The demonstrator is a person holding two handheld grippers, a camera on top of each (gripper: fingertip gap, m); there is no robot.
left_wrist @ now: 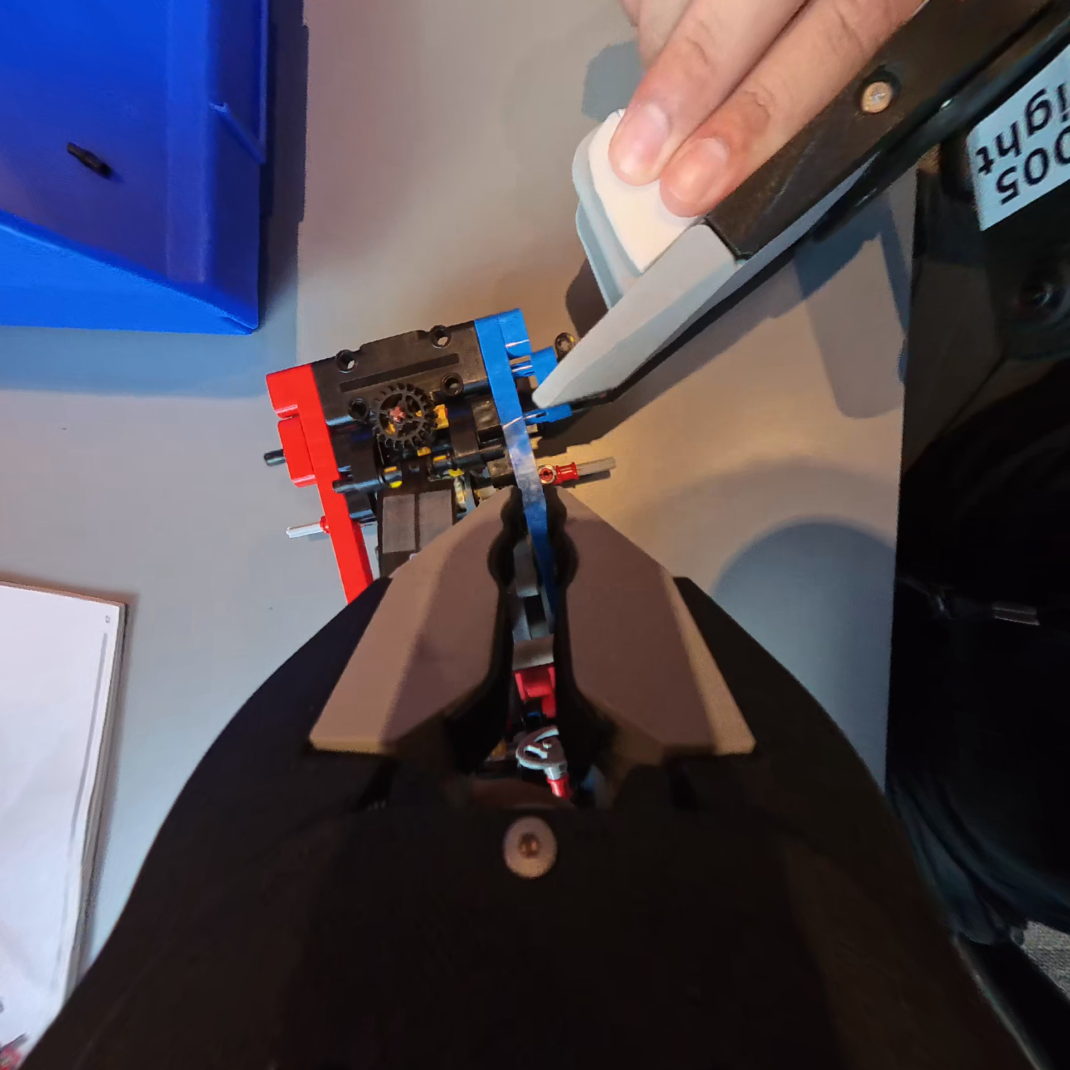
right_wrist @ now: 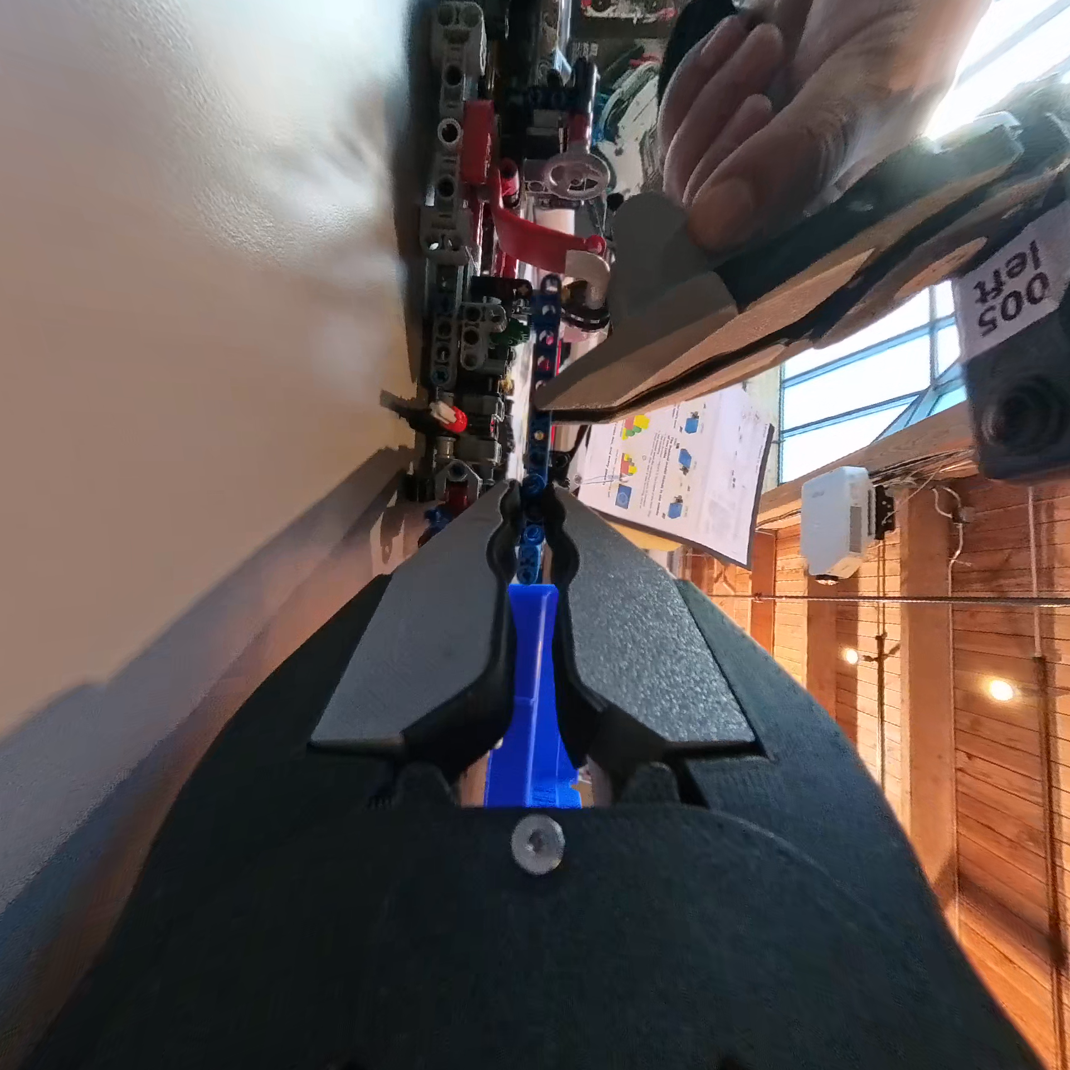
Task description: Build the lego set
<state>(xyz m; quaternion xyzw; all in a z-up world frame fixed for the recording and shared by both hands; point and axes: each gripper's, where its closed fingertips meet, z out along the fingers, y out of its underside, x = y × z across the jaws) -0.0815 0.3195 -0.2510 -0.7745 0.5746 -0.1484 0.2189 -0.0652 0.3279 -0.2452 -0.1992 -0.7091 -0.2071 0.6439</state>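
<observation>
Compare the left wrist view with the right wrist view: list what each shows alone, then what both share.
Left wrist view only: a blue bin, a black gear on the model's end, its red beam.

Right wrist view only: a grey steering wheel, a wooden wall, windows.

Both: the lego model, each gripper shut on its blue beam; the left gripper and the right gripper.

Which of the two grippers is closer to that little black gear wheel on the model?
Left. The left gripper clamps the blue beam just below the black gear; the right gripper touches the model's far blue side.
</observation>
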